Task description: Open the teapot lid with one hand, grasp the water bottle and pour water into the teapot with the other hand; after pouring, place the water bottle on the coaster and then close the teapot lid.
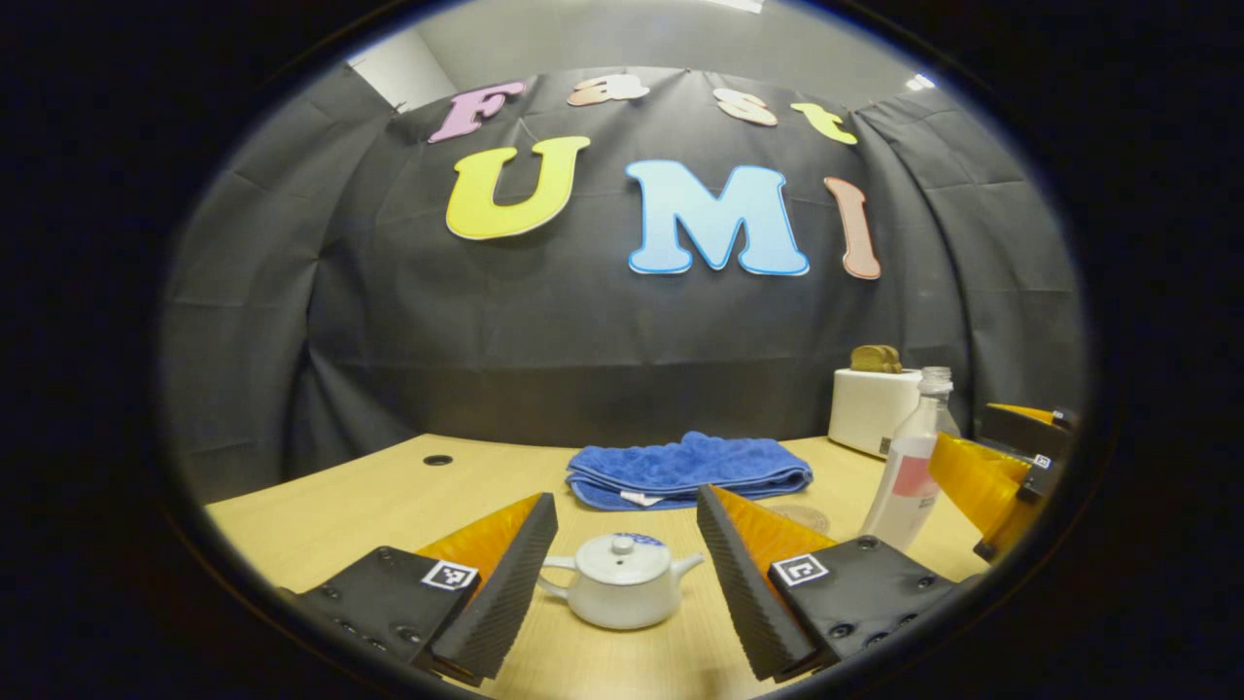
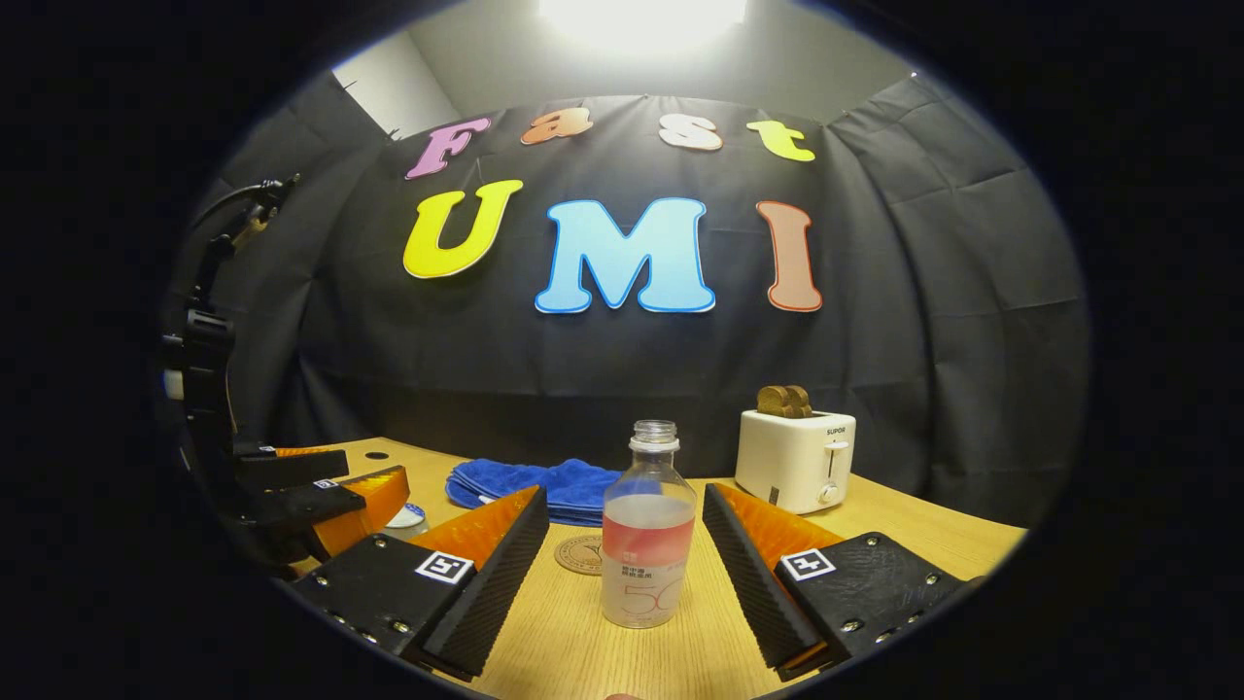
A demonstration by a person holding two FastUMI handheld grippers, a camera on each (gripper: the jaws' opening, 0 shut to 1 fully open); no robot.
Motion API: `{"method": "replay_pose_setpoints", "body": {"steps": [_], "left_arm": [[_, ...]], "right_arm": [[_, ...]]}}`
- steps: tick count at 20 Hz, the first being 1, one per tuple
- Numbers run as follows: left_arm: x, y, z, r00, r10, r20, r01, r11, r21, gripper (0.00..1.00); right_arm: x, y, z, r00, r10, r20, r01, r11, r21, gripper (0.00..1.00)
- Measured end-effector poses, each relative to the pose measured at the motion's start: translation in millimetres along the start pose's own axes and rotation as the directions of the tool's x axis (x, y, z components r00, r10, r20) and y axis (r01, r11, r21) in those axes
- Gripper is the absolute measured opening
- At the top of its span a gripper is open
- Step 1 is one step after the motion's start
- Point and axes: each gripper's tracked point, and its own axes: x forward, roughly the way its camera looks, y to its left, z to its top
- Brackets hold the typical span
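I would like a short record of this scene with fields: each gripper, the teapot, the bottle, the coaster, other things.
left gripper: open, teapot between its fingers, not touching
right gripper: open, either side of the bottle
teapot: white, upright, lid on
water bottle: upright, uncapped, partly filled
coaster: round, bare, behind the bottle
other: blue towel, white toaster with bread, wooden table

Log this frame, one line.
left tongs open, framing teapot | lid on | right tongs open around water bottle, uncapped | coaster bare
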Motion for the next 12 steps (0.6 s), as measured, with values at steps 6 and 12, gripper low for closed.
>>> {"method": "replay_pose_setpoints", "body": {"steps": [6,12], "left_arm": [[17.0,7.1,-14.3,0.999,-0.001,-0.043,0.001,1.000,0.003,0.94],[37.4,3.7,-30.1,0.995,-0.019,-0.093,0.020,1.000,0.005,0.87]], "right_arm": [[-0.1,-3.0,-3.8,1.000,-0.004,-0.010,0.004,1.000,0.012,0.99],[-0.7,-4.1,-4.1,1.000,-0.005,-0.012,0.005,1.000,0.015,0.99]]}}
